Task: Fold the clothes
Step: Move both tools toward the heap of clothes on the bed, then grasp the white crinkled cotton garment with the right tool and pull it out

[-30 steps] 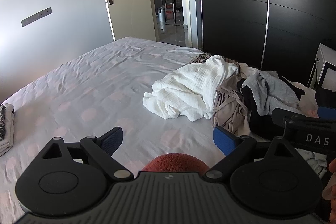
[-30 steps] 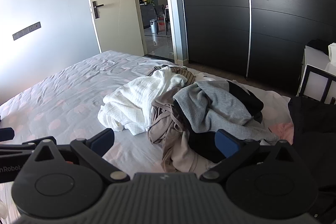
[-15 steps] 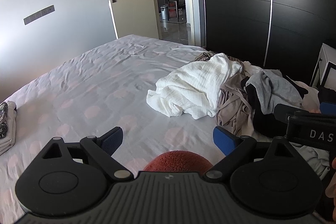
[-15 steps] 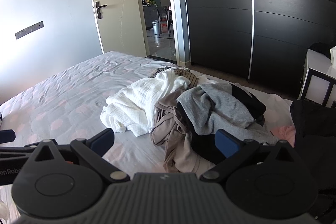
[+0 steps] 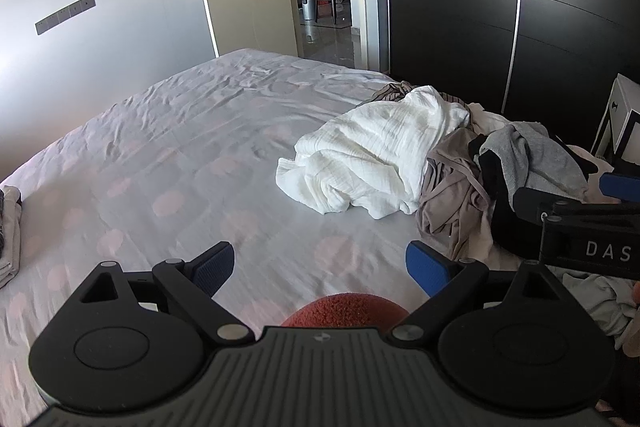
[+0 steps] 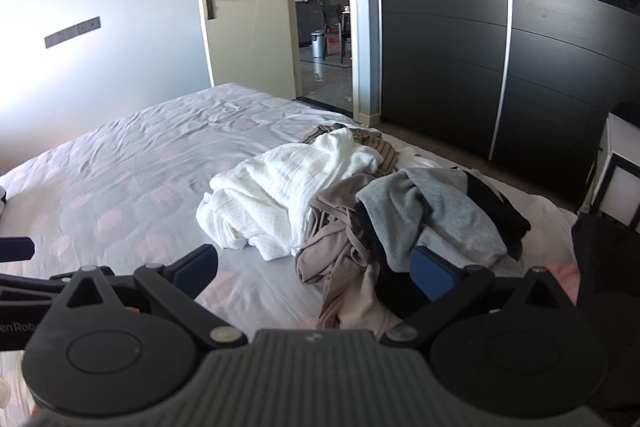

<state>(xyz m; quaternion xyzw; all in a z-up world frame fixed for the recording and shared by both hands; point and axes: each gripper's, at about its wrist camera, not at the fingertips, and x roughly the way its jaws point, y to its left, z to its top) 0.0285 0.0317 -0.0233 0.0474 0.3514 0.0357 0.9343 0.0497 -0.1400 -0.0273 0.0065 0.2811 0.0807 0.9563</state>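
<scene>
A heap of unfolded clothes lies on the right side of the bed: a white crinkled garment [image 5: 376, 155] [image 6: 288, 187], a beige garment [image 5: 452, 199] [image 6: 340, 247], a grey top [image 5: 532, 155] [image 6: 432, 211] and black pieces [image 6: 496, 203]. My left gripper [image 5: 320, 267] is open and empty over the bare sheet, short of the heap. My right gripper [image 6: 316, 269] is open and empty, its right finger [image 6: 434, 273] close to the beige and black cloth. The right gripper also shows at the right edge of the left wrist view [image 5: 580, 211].
The bed [image 5: 168, 155] has a pale sheet with pink dots. Folded clothes [image 5: 8, 227] lie at its left edge. A black wardrobe [image 6: 520, 67], an open door [image 6: 240, 7] and a white nightstand [image 6: 616, 179] stand beyond. A red foam ball [image 5: 344, 309] sits at the left gripper's base.
Both grippers have tilted upward and drawn back slightly, so the heap sits lower and farther in both views. Both stay open and empty.
</scene>
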